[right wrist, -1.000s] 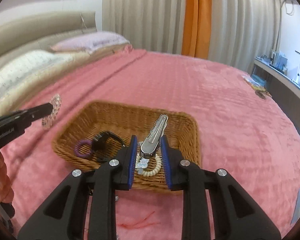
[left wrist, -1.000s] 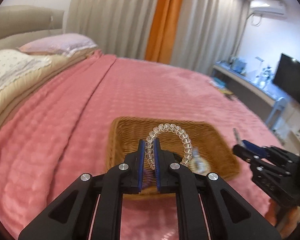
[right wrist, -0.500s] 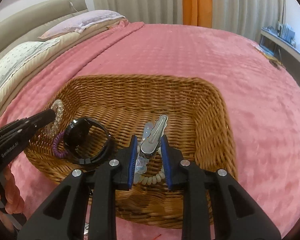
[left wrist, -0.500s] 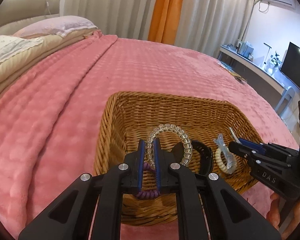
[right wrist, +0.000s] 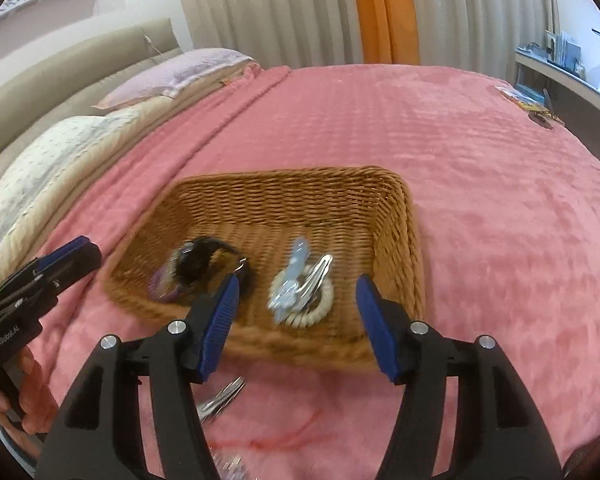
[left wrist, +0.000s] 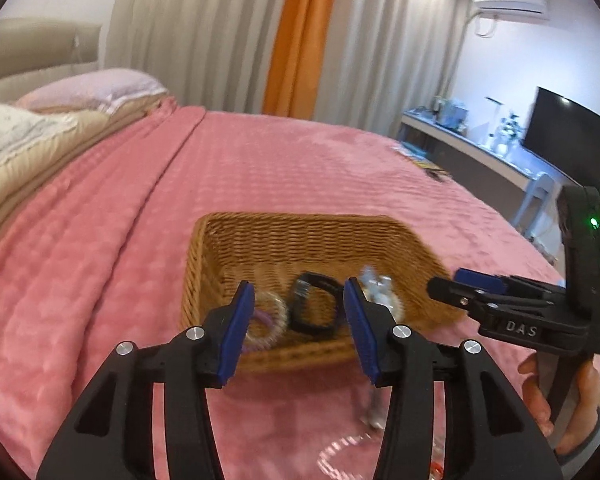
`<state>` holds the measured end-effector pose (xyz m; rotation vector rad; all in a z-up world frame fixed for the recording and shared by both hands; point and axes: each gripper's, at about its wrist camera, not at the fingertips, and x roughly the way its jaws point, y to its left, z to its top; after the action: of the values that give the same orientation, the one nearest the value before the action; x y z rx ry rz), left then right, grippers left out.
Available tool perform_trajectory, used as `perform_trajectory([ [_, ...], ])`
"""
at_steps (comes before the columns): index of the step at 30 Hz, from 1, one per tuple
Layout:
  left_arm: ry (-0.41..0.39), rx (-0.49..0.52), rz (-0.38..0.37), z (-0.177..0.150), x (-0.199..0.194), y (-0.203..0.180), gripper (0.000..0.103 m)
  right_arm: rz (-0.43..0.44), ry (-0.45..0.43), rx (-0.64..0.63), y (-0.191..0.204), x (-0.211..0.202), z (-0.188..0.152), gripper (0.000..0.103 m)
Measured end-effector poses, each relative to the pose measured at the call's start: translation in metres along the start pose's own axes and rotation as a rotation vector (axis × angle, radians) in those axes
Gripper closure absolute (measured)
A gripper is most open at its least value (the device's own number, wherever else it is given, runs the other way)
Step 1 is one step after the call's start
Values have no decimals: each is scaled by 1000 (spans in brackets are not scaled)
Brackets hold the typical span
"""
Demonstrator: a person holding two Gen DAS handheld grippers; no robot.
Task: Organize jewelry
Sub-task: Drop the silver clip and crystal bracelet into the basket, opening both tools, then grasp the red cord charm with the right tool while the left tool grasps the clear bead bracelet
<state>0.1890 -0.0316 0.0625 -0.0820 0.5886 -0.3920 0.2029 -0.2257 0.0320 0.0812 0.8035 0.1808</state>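
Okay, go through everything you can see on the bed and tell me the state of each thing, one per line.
Left gripper: jaws opening, nothing between them.
Right gripper: jaws opening, nothing between them.
Wicker basket: upright on the pink blanket, holding jewelry.
Clear bead bracelet: lying in the basket.
Black bracelet: lying in the basket.
Silver hair clip: lying in the basket on a cream coil tie.

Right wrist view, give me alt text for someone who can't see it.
The right tongs, opening and empty, hover over a wicker basket on a pink bedspread. Inside lie a silver hair clip on a cream coil tie and a black band.
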Motion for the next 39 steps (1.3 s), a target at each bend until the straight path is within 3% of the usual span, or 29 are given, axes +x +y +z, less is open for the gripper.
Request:
perform_trajectory([
  [8, -13, 19, -39, -34, -49, -22, 58, -10, -56, -64, 27, -55, -46, 46],
  [17, 43, -26, -104, -75, -46, -15, 58, -35, 43, -77, 40, -56, -115, 46],
  [21, 81, -35, -93, -82, -33, -11, 58, -13, 103, -68, 39, -46, -134, 67],
  [27, 195, -49, -101, -96, -3, -1, 58, 6, 143, -89, 50, -38, -145, 73],
  [34, 249, -68, -75, -100, 13, 3, 58, 11, 194, -105, 54, -26, -147, 76],
  [37, 324, -83, -45, -107, 28, 6, 59, 21, 200, -108, 55, -25, -147, 86],
  [39, 321, -82, -45, -108, 29, 5, 60, 36, 200, -118, 57, -25, -148, 97],
])
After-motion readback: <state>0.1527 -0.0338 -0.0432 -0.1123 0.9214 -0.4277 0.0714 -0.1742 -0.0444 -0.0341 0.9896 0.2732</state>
